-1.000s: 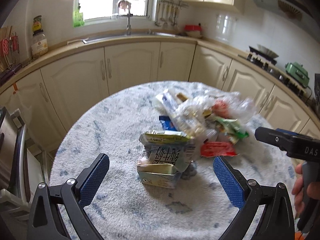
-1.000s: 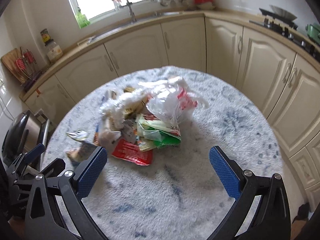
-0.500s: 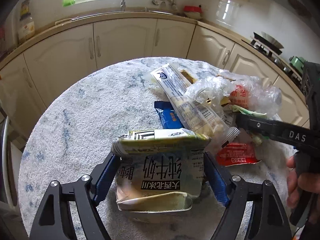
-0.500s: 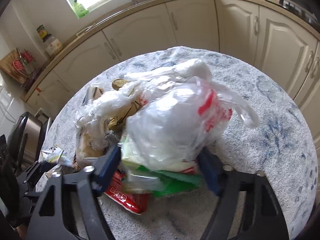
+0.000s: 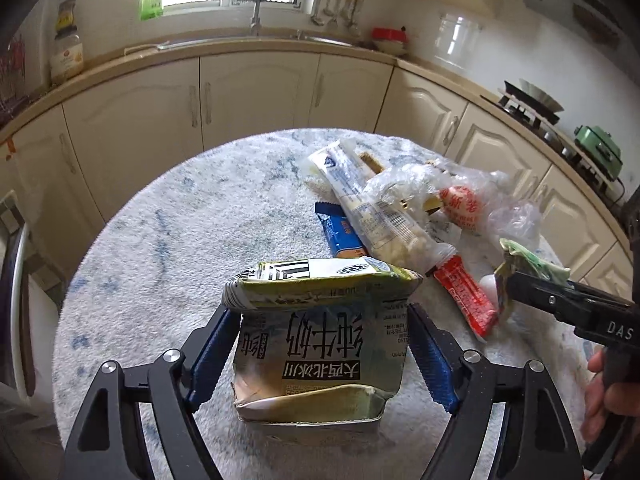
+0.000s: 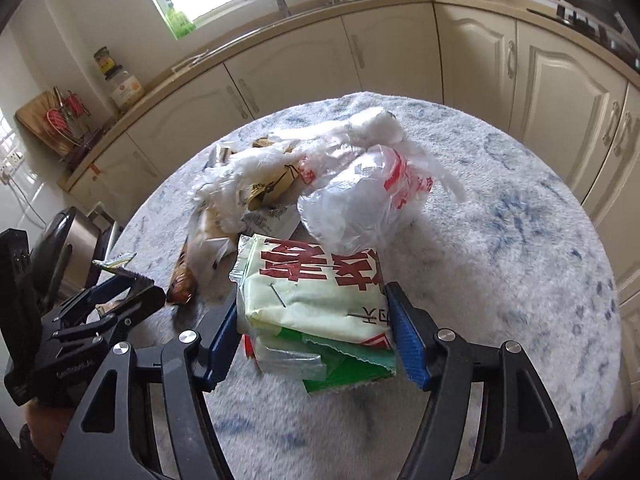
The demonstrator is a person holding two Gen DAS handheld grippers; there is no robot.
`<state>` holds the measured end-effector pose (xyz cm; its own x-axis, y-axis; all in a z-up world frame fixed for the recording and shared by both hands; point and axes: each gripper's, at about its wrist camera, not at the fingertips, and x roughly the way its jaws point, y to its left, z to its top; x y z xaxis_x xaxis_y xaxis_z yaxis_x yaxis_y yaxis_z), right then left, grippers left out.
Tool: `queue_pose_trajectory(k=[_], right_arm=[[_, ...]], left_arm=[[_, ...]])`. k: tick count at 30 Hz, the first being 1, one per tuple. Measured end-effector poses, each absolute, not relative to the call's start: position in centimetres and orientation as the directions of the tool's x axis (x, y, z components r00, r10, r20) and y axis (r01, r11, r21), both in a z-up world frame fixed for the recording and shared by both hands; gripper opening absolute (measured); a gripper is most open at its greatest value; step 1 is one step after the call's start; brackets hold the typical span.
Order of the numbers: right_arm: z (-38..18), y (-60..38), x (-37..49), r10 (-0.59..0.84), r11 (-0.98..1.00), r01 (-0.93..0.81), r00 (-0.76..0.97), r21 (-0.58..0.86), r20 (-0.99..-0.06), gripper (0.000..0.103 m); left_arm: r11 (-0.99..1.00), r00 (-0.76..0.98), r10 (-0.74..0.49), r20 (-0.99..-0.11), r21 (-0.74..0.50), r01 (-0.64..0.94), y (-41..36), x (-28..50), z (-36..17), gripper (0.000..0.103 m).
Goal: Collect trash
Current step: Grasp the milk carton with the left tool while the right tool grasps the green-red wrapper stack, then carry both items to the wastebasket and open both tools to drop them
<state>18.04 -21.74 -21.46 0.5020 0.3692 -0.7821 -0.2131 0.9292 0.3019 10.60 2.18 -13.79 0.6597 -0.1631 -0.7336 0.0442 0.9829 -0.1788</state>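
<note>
Crumpled milk carton (image 5: 320,344) is sitting clamped between the blue pads of the left hand-held gripper (image 5: 320,356), low over the fuzzy tabletop (image 5: 160,248), while the right hand-held gripper (image 6: 312,336) is squeezing a pale green wrapper (image 6: 316,292) at the near edge of the trash pile (image 6: 320,184). Grab step looks underway on both sides; next, each is needing a lift clear and a carry to a bin, none in view.

2 wrist views, close above round table (image 5: 168,240), facing kitchen cabinets (image 6: 400,52); both share trash pile (image 5: 420,208).
</note>
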Motion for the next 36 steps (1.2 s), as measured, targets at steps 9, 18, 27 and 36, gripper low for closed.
queue_pose_trajectory(k=[9, 18, 27, 36], right_arm=[[-17.2, -23.0, 13.7, 0.375, 0.927, -0.238, 0.580, 0.290, -0.723, 0.069], [-14.8, -27.8, 9.8, 0.333, 0.940, -0.175, 0.653, 0.292, -0.680, 0.069], [-13.0, -34.4, 5.7, 0.259, 0.947, -0.061, 0.727, 0.316, -0.636, 0.069], [-12.4, -44.1, 0.8, 0.090, 0.940, 0.143, 0.774, 0.311, -0.627, 0.069]], left_arm=[[0.980, 0.724, -0.196, -0.662, -0.162, 0.117, -0.4, 13.2, -9.9, 0.078], [0.963, 0.747, -0.266, -0.610, -0.142, 0.228, -5.3, 15.2, -8.0, 0.078], [0.921, 0.741, -0.369, -0.561, -0.115, 0.372, -10.8, 6.7, -7.8, 0.078], [0.829, 0.658, -0.509, -0.556, -0.108, 0.549, -21.3, 2.2, -7.9, 0.078]])
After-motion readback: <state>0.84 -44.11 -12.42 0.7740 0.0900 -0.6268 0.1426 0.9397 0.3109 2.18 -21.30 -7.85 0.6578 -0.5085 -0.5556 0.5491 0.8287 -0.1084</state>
